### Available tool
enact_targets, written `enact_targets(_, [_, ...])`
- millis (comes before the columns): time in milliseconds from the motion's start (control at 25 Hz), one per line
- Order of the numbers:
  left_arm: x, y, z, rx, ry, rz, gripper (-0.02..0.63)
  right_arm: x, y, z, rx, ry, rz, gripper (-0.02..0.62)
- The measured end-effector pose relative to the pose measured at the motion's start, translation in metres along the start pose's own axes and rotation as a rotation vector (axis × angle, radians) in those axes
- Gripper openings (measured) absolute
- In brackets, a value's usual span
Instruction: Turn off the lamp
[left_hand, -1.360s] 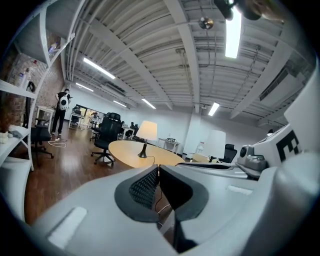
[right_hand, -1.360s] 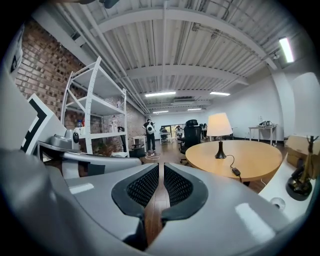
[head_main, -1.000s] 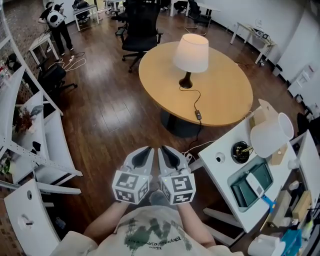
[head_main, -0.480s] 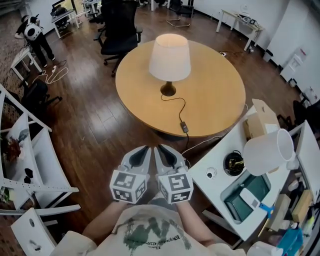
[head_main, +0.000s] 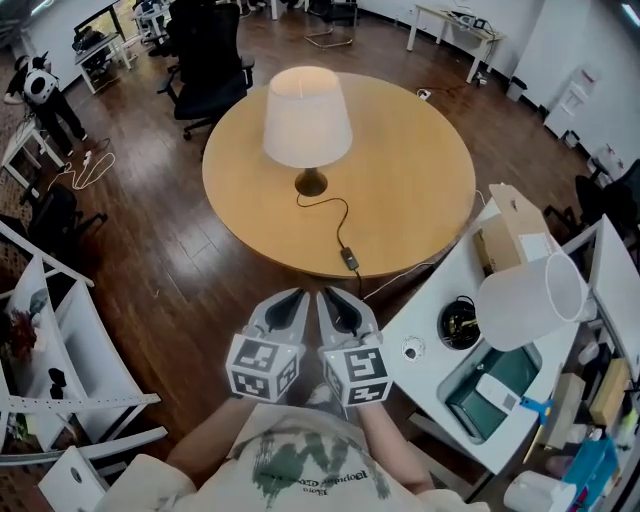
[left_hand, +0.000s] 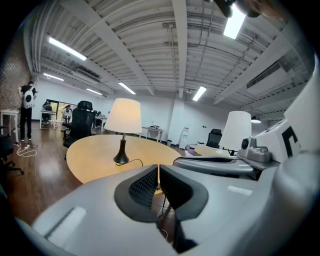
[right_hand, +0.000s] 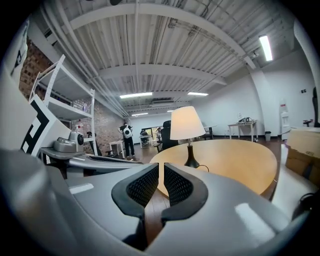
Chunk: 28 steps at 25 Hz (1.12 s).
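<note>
A table lamp (head_main: 305, 115) with a cream shade and a dark base stands lit on the round wooden table (head_main: 420, 170). Its black cord runs toward me to an inline switch (head_main: 350, 259) near the table's front edge. My left gripper (head_main: 283, 318) and right gripper (head_main: 340, 315) are held side by side in front of my chest, short of the table, both shut with nothing between the jaws. The lamp (left_hand: 123, 116) is ahead in the left gripper view, beyond the left gripper (left_hand: 157, 185). The right gripper view shows the lamp (right_hand: 187, 123) past the right gripper (right_hand: 161, 182).
A white desk (head_main: 425, 320) at the right carries a second white lamp shade (head_main: 527, 300) and a cardboard box (head_main: 510, 235). White shelving (head_main: 60, 330) stands at the left. A black office chair (head_main: 205, 60) is behind the table, and a person (head_main: 40, 90) stands far left.
The table and lamp have come nearer and shifted left in the head view as I walked forward. Both grippers stay together, shut, in the same pose.
</note>
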<state>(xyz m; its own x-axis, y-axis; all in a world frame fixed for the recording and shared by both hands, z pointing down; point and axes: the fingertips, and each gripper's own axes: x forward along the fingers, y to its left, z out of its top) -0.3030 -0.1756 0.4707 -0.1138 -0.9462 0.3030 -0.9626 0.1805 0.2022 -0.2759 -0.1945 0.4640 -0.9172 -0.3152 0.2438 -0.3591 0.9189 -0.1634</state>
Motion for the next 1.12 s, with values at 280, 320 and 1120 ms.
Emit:
enact_targets(280, [0.042,-0.002,-0.001,0.018,0.041,-0.103,0.0,0.017,-0.038,-0.003,0.032,0.003,-0.102,0.029])
enact_targets(320, [0.048,0.0,0.0,0.02,0.046,-0.118,0.0,0.021,-0.041,-0.002,0.034,0.003,-0.117,0.031])
enact_targets(1120, [0.173,0.024,-0.037,0.13,0.263,-0.439,0.044,0.068,-0.129,-0.014,0.157,0.034,-0.478,0.031])
